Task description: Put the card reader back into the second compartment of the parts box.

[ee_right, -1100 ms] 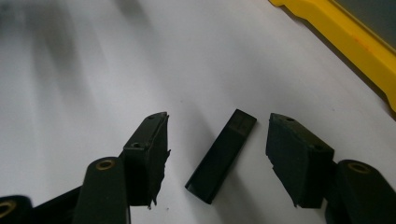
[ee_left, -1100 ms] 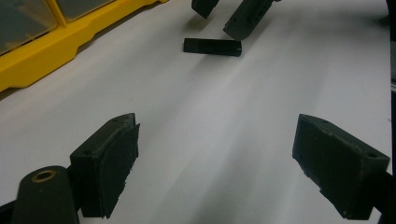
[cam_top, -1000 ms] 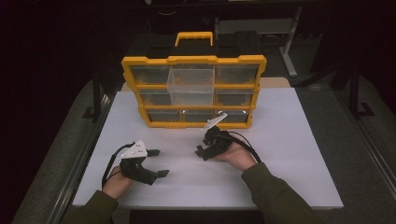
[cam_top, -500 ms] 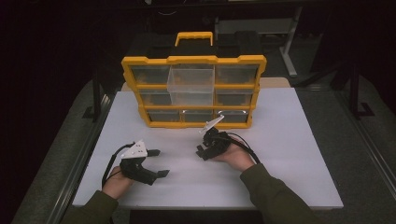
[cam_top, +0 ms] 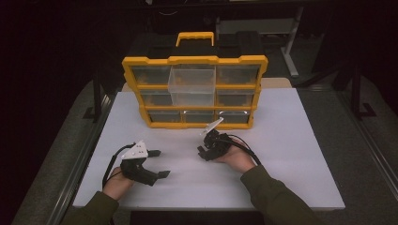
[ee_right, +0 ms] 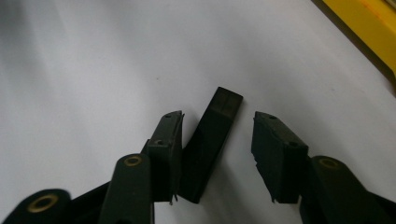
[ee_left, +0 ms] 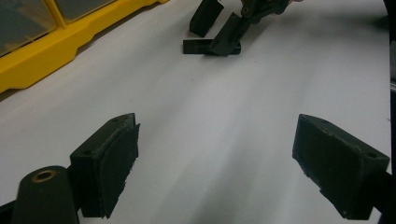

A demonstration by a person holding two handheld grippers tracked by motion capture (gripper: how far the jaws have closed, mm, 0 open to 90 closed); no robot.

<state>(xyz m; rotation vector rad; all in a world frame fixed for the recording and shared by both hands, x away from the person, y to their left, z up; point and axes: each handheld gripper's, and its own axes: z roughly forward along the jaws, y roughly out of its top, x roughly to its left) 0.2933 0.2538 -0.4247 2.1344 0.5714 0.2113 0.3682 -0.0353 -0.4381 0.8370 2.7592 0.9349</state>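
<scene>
My right tongs [ee_right: 217, 154] sit half open around a small black bar [ee_right: 212, 140] lying flat on the white table [cam_top: 300, 154], touching only one jaw, so I think it could slide away when I squeeze, while my left tongs [ee_left: 229, 163] gape wide and empty.

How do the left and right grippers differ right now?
The left gripper has its fingers spread wide over bare white sheet, with nothing between them; the right gripper has its fingers closer together, around a small black block lying on the sheet. The block touches one finger and is clear of the other. In the high view, the left gripper sits farther from the yellow organizer than the right. Both are open, low over the sheet.
</scene>
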